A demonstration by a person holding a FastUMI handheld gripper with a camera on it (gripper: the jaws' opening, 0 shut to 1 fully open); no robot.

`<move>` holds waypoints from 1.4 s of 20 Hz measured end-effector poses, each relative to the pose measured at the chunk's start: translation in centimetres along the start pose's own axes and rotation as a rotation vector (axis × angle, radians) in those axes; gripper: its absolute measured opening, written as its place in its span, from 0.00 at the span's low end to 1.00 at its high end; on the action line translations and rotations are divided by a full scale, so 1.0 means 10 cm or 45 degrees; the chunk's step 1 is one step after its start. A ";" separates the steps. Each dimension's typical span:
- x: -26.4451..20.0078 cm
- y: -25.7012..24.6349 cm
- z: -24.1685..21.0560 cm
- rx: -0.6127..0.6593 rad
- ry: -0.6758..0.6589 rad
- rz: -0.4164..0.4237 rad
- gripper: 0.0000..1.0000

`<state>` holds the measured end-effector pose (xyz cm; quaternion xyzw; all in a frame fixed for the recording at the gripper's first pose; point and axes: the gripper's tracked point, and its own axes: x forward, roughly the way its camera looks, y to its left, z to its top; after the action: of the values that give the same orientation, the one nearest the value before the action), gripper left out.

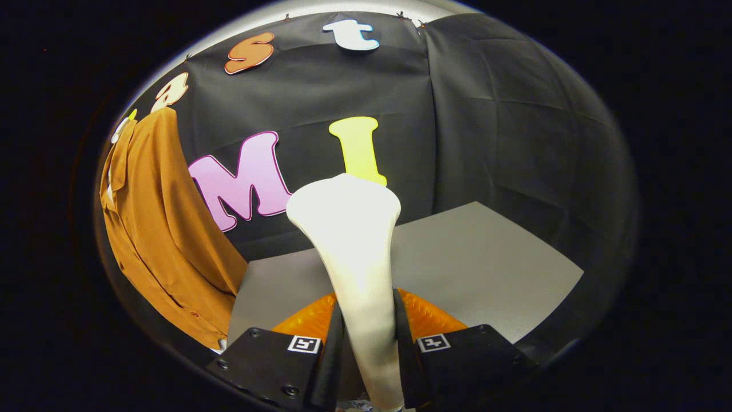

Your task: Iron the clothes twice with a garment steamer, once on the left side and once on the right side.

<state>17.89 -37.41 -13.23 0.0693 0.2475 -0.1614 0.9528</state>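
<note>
White and flared at the head, the garment steamer [354, 240] stands upright between the jaws of the gripper [369, 337], which are clamped on its slim handle from both sides. A brown shirt [166, 240] hangs against the booth's black wall, well off to the left beyond the jaws. Grey bench [486, 269] stretches ahead beneath the steamer's head.
</note>
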 end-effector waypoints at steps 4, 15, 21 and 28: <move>-0.27 0.07 0.07 0.003 -0.071 -0.020 0.46; -1.00 1.02 0.20 0.029 -0.288 -0.036 0.46; -1.21 1.87 0.18 -0.023 -0.379 0.000 0.46; -1.09 2.56 0.15 -0.044 -0.378 0.044 0.46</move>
<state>18.31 -10.71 -5.17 0.0326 0.1054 -0.1490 0.9827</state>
